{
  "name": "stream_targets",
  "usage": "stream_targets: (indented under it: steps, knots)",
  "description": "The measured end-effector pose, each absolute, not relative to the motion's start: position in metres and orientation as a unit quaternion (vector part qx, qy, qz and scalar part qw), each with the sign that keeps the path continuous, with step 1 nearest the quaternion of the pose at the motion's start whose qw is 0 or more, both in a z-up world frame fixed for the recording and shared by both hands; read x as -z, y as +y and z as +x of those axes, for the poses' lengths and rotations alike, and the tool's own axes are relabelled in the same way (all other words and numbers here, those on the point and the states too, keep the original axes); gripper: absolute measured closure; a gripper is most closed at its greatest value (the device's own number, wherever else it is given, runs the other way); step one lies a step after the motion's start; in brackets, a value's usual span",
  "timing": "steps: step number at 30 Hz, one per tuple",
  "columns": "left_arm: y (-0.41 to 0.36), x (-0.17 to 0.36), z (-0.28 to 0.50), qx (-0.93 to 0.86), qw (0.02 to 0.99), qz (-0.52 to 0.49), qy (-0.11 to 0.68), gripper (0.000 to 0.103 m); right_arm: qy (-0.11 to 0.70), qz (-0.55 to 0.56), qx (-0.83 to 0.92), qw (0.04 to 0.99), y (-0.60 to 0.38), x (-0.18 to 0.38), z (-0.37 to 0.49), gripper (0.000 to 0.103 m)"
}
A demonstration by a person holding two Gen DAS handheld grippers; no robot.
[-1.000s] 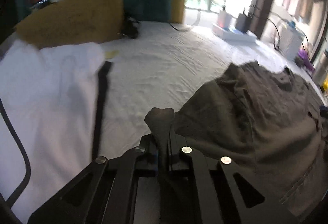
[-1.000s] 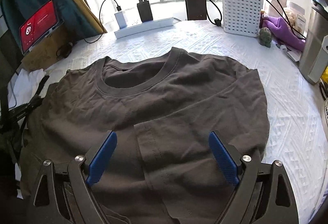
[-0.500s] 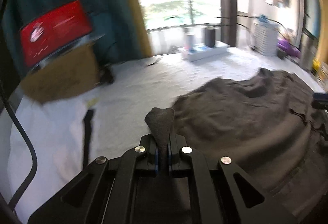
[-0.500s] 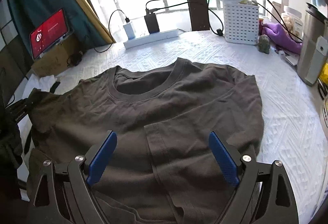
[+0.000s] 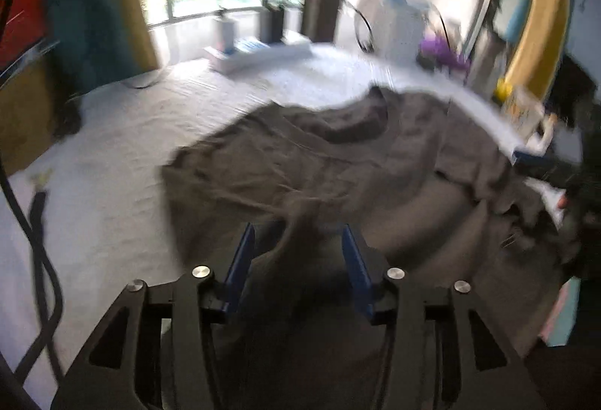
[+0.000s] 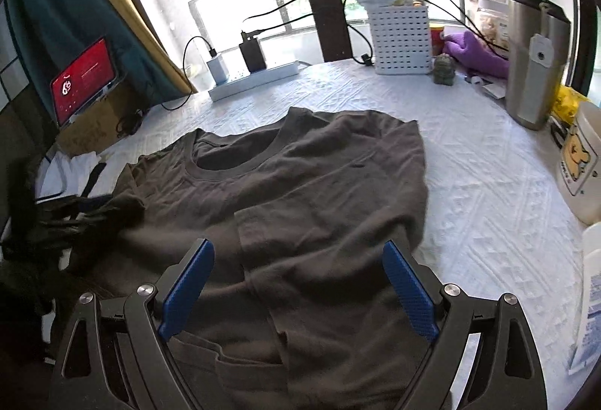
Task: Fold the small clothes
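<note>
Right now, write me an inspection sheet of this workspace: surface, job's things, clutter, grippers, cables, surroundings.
Surface: white textured cloth covers the table.
Job's things: dark grey T-shirt lies flat, collar toward the window, right side folded in over the middle; a left fold lies loose between the left gripper's pads.
Clutter: white basket, purple item, steel tumbler, white garment at the left edge.
Grippers: left gripper has just been opening, pads clear of the cloth; right gripper open above the shirt.
Cables: power strip with chargers and black leads.
Surroundings: window, teal curtain, red-screened tablet on a cardboard box.
</note>
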State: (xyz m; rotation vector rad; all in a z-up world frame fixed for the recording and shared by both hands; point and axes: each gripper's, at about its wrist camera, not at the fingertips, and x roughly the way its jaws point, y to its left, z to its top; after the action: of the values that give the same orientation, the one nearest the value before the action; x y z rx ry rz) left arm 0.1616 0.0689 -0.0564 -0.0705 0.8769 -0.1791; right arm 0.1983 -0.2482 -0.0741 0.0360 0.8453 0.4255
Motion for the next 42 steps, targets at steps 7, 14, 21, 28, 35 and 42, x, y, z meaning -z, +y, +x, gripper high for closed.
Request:
stream_targets:
  steps: [7, 14, 21, 28, 35, 42]
  knots:
    - [0.133, 0.072, 0.130, 0.032, 0.896, -0.087, 0.435, 0.038, 0.410, 0.020, -0.196, 0.890, -0.248, 0.079, 0.198, 0.011]
    - [0.142, 0.103, 0.111, 0.040, 0.883, -0.123, 0.450, 0.039, 0.408, 0.000, -0.209, 0.889, -0.227, 0.073, 0.189, 0.011]
    - [0.113, 0.093, 0.099, 0.068, 0.897, -0.073, 0.430, 0.095, 0.410, -0.005, -0.206, 0.888, -0.222, 0.072, 0.182, 0.011]
    - [0.063, 0.056, 0.088, 0.116, 0.918, 0.000, 0.380, 0.095, 0.409, -0.007, -0.204, 0.890, -0.223, 0.072, 0.173, 0.011]
    - [0.020, 0.081, 0.092, 0.204, 0.872, 0.027, 0.445, 0.094, 0.408, -0.004, -0.203, 0.890, -0.226, 0.071, 0.165, 0.011]
    - [0.056, 0.045, 0.098, 0.188, 0.894, -0.017, 0.406, 0.090, 0.407, 0.004, -0.190, 0.893, -0.239, 0.073, 0.163, 0.011]
